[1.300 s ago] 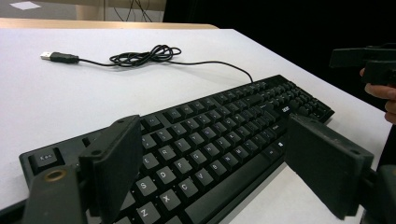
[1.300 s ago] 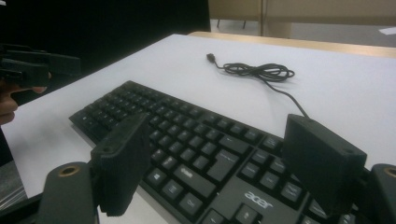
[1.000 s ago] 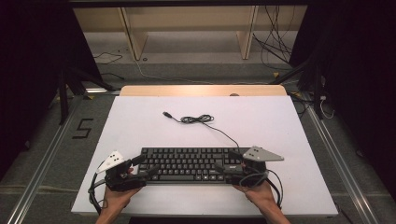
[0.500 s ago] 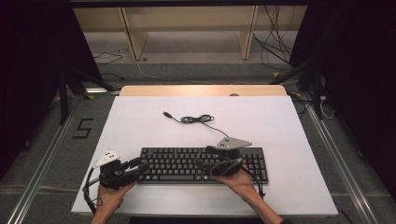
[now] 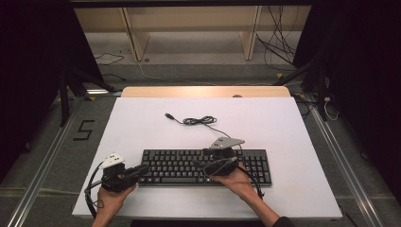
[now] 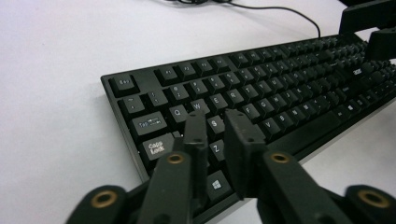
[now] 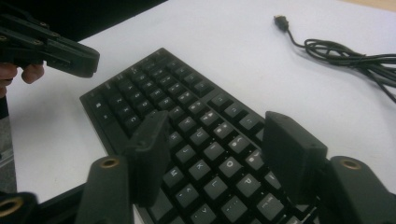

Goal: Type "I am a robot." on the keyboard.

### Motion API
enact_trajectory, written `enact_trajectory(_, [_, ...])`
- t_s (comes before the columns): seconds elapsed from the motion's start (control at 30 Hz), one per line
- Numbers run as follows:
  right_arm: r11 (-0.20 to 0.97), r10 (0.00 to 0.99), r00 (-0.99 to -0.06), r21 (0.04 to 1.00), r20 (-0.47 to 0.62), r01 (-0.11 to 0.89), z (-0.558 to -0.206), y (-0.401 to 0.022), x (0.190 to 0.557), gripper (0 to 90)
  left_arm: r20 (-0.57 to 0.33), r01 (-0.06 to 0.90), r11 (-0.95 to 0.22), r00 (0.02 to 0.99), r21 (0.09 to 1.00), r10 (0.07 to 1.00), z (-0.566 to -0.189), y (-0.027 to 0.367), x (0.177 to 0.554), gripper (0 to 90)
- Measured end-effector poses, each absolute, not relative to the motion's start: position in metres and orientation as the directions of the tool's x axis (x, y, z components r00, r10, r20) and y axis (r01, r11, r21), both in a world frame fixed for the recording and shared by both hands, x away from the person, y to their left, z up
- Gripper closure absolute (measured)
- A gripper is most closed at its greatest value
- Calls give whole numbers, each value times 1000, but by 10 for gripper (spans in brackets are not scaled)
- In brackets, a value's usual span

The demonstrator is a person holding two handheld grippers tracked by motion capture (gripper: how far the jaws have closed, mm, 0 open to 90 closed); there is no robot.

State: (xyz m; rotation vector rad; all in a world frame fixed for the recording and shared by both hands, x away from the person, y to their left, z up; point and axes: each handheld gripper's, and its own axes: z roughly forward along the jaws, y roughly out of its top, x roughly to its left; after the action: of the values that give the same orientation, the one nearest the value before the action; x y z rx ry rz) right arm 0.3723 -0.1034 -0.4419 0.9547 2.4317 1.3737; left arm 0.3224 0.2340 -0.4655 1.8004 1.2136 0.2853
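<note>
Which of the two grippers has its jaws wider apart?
The right gripper over the keyboard's middle: a wide gap separates its jaws. The left gripper, at the keyboard's left end, has jaws nearly together.

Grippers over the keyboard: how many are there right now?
2. The left gripper sits at the keyboard's left end, near Caps Lock; the right gripper hangs over the letter keys right of the middle.

The left gripper (image 5: 138, 171) has just been closing, its jaws nearly together on nothing; the right gripper (image 5: 218, 165) has also been closing, its jaws apart.
</note>
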Motion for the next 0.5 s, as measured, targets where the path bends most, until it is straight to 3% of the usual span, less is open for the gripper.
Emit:
enact_trajectory(0.2, [402, 608, -783, 798, 134, 449, -447, -91, 376, 532, -271, 630, -122, 491, 767, 828, -468, 232, 323, 884])
enact_trajectory(0.5, [424, 597, -792, 789, 127, 446, -450, -82, 379, 621, -267, 644, -143, 494, 751, 827, -469, 231, 325, 888])
